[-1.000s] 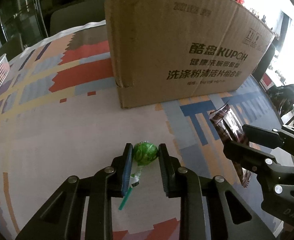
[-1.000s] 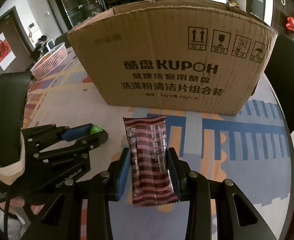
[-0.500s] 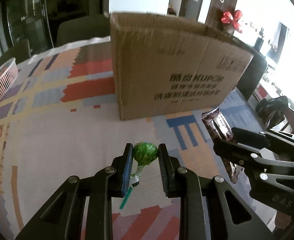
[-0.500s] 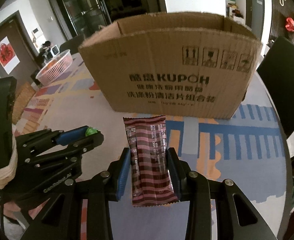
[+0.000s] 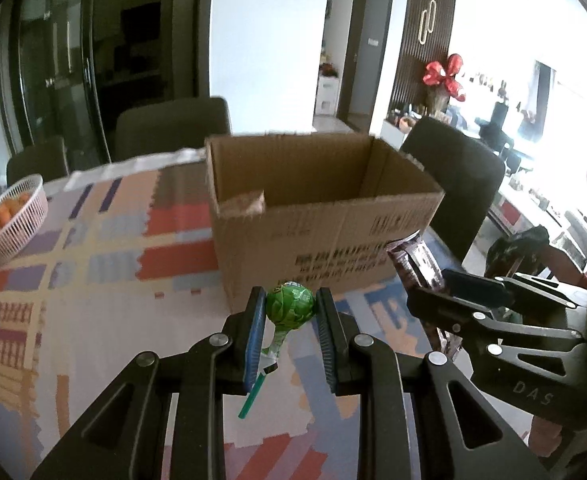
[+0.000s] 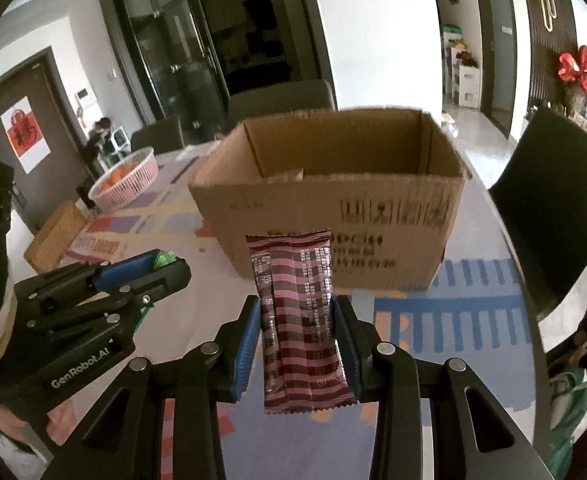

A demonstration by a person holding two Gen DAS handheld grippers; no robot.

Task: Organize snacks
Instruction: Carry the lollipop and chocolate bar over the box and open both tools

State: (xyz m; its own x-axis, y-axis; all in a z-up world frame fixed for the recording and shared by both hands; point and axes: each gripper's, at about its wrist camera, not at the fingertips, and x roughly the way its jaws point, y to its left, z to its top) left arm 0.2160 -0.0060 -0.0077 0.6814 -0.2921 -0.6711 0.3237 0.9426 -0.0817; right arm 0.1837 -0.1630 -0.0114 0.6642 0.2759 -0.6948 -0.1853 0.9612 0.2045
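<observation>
My left gripper (image 5: 290,308) is shut on a green lollipop (image 5: 290,306), its stick hanging down, held in the air in front of an open cardboard box (image 5: 325,232). My right gripper (image 6: 299,320) is shut on a maroon-and-pink striped snack bar (image 6: 299,320), held upright before the same box (image 6: 333,216). In the left wrist view the right gripper (image 5: 445,292) and the bar (image 5: 415,264) are at the right. In the right wrist view the left gripper (image 6: 165,266) shows at the left with the lollipop (image 6: 164,258) peeking out. The box's inside is mostly hidden.
The table has a colourful patterned cloth (image 5: 93,264). A pink basket of oranges (image 5: 11,218) stands at the far left; it also shows in the right wrist view (image 6: 127,178). Dark chairs (image 5: 453,184) stand behind and right of the box.
Both grippers have risen with their snacks. The box top and its open inside have come into view; before, only its front wall showed.
</observation>
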